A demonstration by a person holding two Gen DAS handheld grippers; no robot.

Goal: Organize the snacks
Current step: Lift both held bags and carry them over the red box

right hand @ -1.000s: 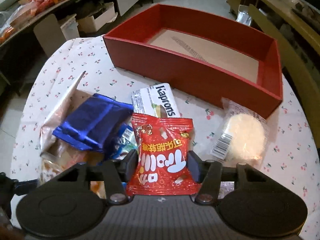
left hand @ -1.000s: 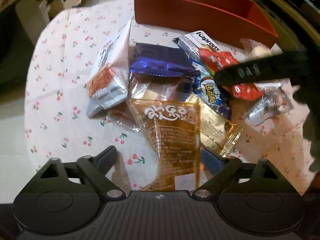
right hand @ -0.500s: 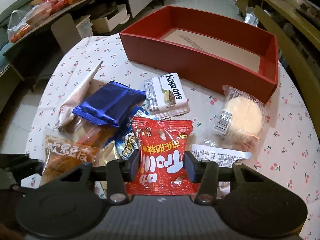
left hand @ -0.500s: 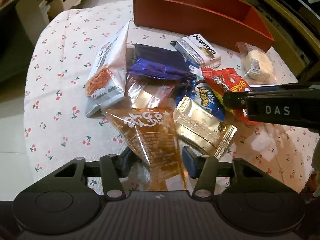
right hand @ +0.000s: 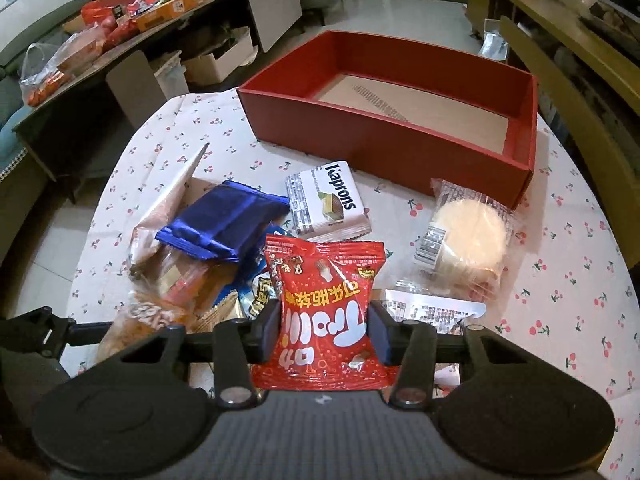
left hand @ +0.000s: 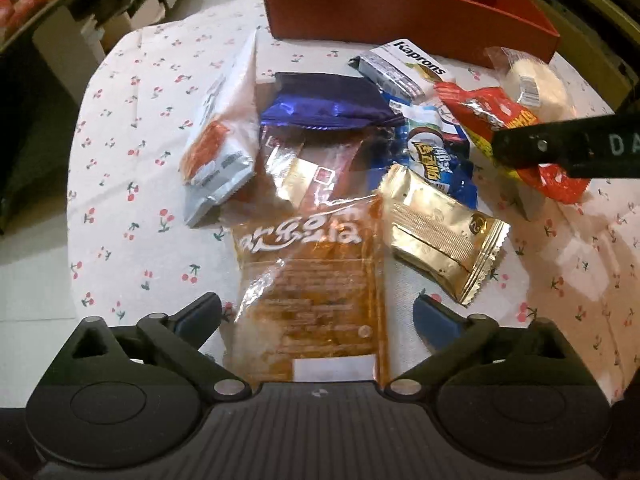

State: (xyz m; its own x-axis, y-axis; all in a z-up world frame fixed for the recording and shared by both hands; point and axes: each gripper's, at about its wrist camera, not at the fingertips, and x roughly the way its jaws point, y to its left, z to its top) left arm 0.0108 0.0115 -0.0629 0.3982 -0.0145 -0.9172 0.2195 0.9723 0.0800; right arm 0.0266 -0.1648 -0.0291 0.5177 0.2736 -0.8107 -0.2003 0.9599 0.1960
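A pile of snack packets lies on the cherry-print tablecloth before an empty red box. My right gripper is shut on a red Trolli packet and holds it above the pile; it also shows in the left wrist view. My left gripper is open, its fingers either side of an orange clear packet that lies on the cloth. A gold packet, a dark blue packet and a Kaprons packet lie nearby.
A white-and-orange bag lies at the pile's left. A round cake in clear wrap lies right of the pile, near the box. Cluttered benches and a wooden chair surround the table.
My left gripper has opened and let go of the orange packet, which now lies flat. My right gripper has lifted the Trolli packet higher and back.
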